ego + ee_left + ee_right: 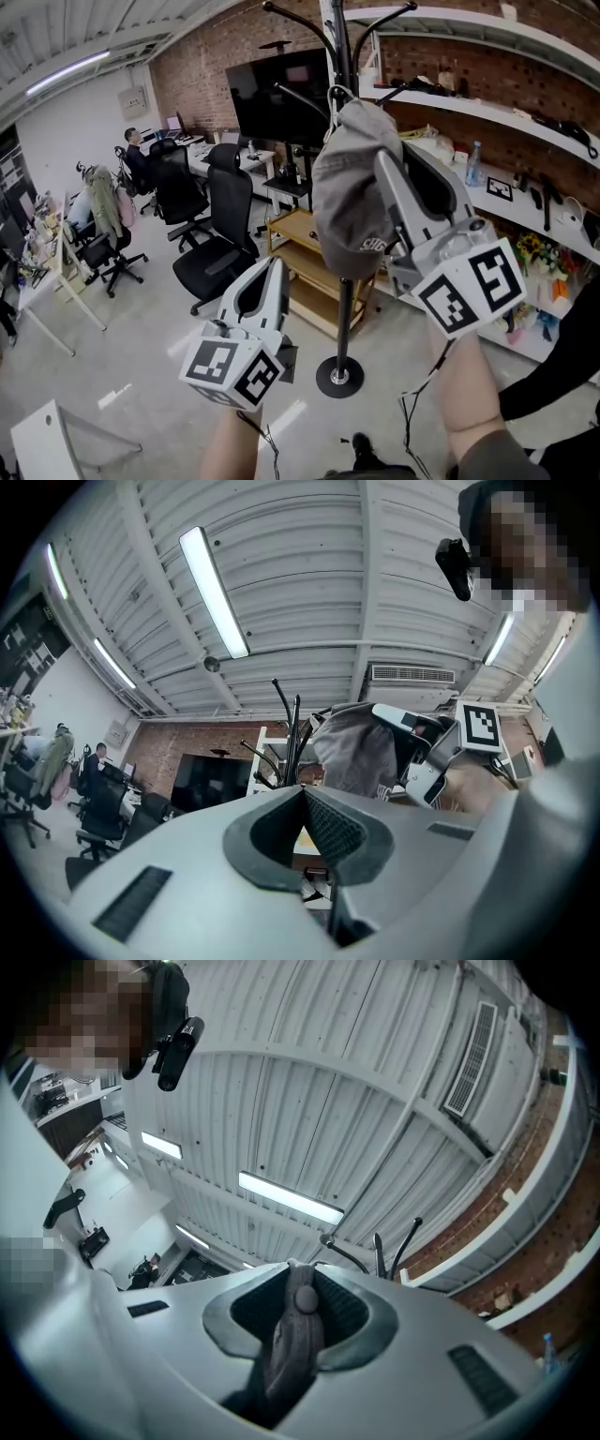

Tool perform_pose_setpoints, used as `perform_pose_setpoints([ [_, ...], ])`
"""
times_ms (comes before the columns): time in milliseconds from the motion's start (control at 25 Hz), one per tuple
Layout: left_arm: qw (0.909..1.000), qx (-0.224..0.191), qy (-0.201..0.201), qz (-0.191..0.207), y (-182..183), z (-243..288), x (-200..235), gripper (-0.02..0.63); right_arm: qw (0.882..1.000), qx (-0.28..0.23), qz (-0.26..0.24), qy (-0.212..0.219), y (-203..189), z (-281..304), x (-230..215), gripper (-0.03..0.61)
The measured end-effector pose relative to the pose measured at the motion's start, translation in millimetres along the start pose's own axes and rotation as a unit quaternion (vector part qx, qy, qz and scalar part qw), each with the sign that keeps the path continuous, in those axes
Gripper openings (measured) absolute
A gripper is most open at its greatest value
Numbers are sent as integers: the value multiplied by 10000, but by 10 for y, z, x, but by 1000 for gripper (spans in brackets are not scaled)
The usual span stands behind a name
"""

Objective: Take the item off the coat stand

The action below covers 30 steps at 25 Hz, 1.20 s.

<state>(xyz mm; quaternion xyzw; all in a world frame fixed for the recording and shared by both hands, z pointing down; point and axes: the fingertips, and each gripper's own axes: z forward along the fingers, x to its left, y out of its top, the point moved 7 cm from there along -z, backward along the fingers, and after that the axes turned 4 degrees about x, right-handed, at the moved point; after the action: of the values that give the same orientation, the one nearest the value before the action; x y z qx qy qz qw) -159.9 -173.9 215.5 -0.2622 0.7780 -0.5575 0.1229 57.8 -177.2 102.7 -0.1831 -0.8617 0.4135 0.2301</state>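
A grey cap [352, 187] hangs at the top of a black coat stand [339, 56], up against its pole. My right gripper [398, 159] reaches up from the right and is shut on the cap. In the right gripper view the grey fabric [292, 1335] is pinched between the jaws, with the stand's hooks [394, 1251] just beyond. My left gripper [272, 267] is lower and to the left, shut with nothing in it. The left gripper view looks up at the cap [361, 752] and the right gripper [412, 726].
The stand's round base [339, 377] rests on the grey floor. A low wooden shelf [300, 253] stands behind it, white wall shelves [487, 112] with small items are at the right, and black office chairs [211, 234] and desks are at the left.
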Motion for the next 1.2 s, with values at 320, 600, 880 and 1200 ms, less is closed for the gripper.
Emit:
perform_pose_setpoints([
  [320, 9990, -242, -157, 354, 321, 1, -100, 8, 9995, -207, -145, 184, 178, 119, 103, 92],
  [600, 9986, -336, -153, 385, 469, 68, -153, 8, 9973, -484, -140, 540, 454, 240, 99, 92],
  [880, 9994, -224, 68, 241, 295, -46, -38, 6, 9975, -90, 80, 695, 59, -28, 294, 92],
  [1200, 9995, 235, 89, -191, -267, -314, -27, 8, 9948, 633, 399, 698, -561, -651, 665, 92],
])
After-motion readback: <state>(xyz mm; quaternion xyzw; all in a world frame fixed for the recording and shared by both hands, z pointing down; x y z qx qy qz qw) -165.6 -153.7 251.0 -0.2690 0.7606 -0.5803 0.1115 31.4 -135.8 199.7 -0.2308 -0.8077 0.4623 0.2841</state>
